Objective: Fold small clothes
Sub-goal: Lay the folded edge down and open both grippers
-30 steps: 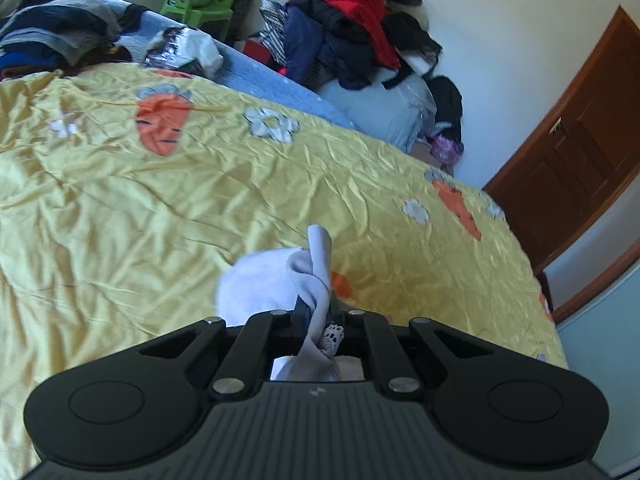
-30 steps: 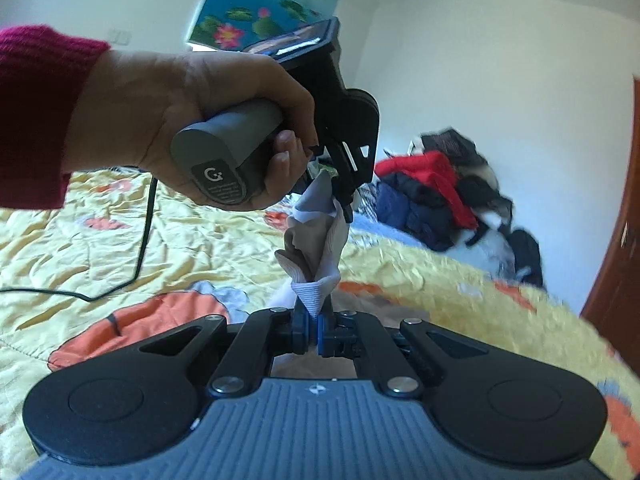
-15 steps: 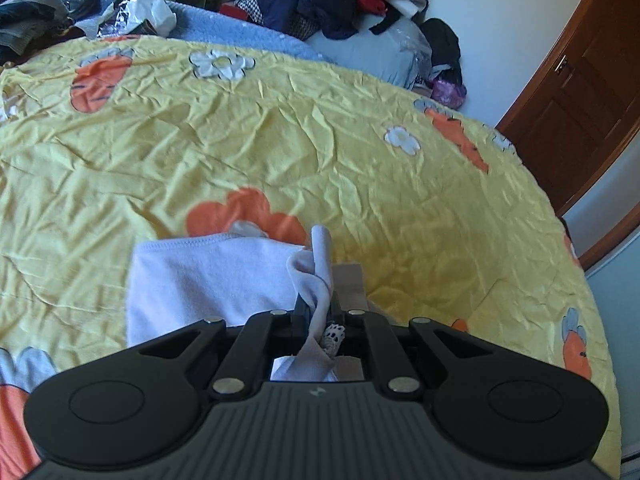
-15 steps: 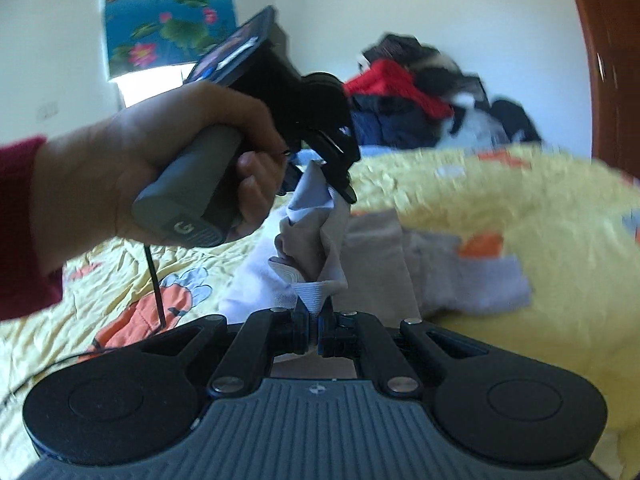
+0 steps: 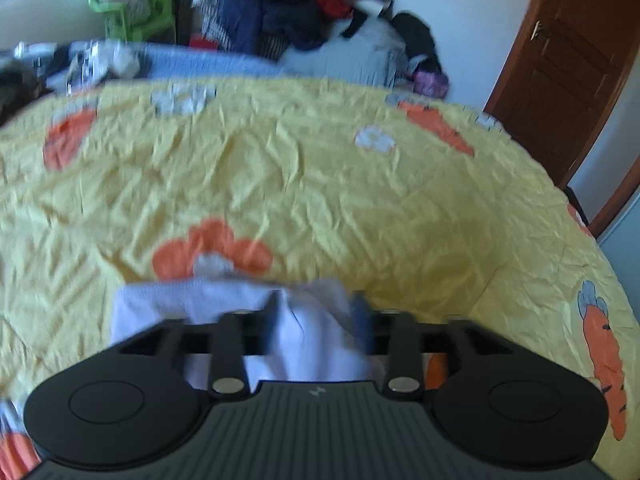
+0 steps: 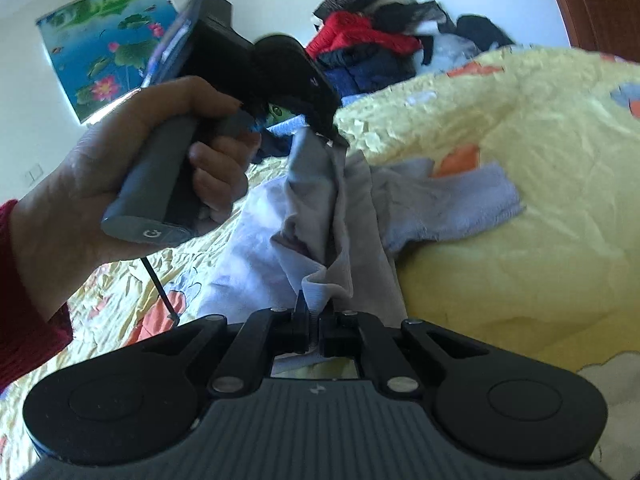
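Clothes heap (image 5: 288,4) beyond yellow bedspread (image 5: 320,184)

- A yellow bedspread (image 5: 320,184), wrinkled and printed with orange carrots and white flowers, is spread across the middle of the left wrist view
- A heap of clothes (image 5: 288,4), red and dark blue among them, is piled at the top centre against the white wall
- A green plastic stool (image 5: 136,12) is seen at the upper left, blurred
- A brown wooden door (image 5: 568,60) is seen at the upper right
- A blue cover (image 5: 208,66) is laid along the far edge of the bedspread
- A picture of lotus flowers and leaves on blue (image 6: 100,44) is hung on the wall at the upper left of the right wrist view
- A thin black cable (image 6: 158,284) is seen at the lower left of that view
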Motion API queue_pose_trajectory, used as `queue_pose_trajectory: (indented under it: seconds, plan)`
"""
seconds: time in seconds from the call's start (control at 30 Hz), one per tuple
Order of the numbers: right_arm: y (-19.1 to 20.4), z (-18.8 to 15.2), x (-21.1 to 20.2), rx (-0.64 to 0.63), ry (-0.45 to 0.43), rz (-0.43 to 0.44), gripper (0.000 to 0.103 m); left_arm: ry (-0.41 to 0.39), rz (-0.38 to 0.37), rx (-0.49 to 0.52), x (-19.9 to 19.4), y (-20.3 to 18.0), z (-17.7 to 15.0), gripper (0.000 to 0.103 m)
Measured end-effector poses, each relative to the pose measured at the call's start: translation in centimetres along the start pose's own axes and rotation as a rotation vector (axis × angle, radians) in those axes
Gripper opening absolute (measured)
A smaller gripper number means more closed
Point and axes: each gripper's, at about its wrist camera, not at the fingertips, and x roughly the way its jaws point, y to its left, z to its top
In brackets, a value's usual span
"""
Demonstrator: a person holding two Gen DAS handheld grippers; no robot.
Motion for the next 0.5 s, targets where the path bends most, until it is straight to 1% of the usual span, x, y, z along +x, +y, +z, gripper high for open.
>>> queue_pose_trajectory:
  seconds: [0.03,0.07,0.13,0.2,0.27,0.33,0.4,0.43,0.5]
  plan:
    - [-0.2,0.0,0.1,0.014,0.009,0.003,0.006,-0.027,0.006,0.0,-0.4,0.0,0.2,0.074]
    - [-0.3,-0.1,0.1,0.027,0.018,0.009,0.009,-0.055,0.014,-0.003,-0.7,0.0,0.3,0.078]
    - [-0.8,-0.1,0.1,0.064,0.023,0.017,0.021,-0.094,0.044,0.013,-1.4,0.1,0.6,0.078]
    - [-1.3,-0.1,0.0,0.09,0.03,0.018,0.025,-0.116,0.07,0.032,-2.1,0.5,0.7,0.078]
    - [-1.9,0.1,-0.3,0.114,0.034,0.025,0.033,-0.13,0.091,0.04,-3.0,1.4,0.2,0.078]
    - [-2.3,0.2,-1.2,0.121,0.033,0.026,0.035,-0.13,0.099,0.041,-4.0,2.8,-0.8,0.078]
    - [-3.0,0.4,-2.2,0.132,0.029,0.027,0.036,-0.125,0.093,0.048,-5.0,4.1,-2.1,0.078]
    - [-3.3,0.6,-3.0,0.134,0.009,0.017,0.037,-0.121,0.093,0.048,-5.6,4.8,-3.0,0.078]
    - [-2.9,1.5,-4.3,0.083,-0.048,-0.045,0.037,-0.116,0.089,0.05,-6.5,5.9,-4.8,0.078]
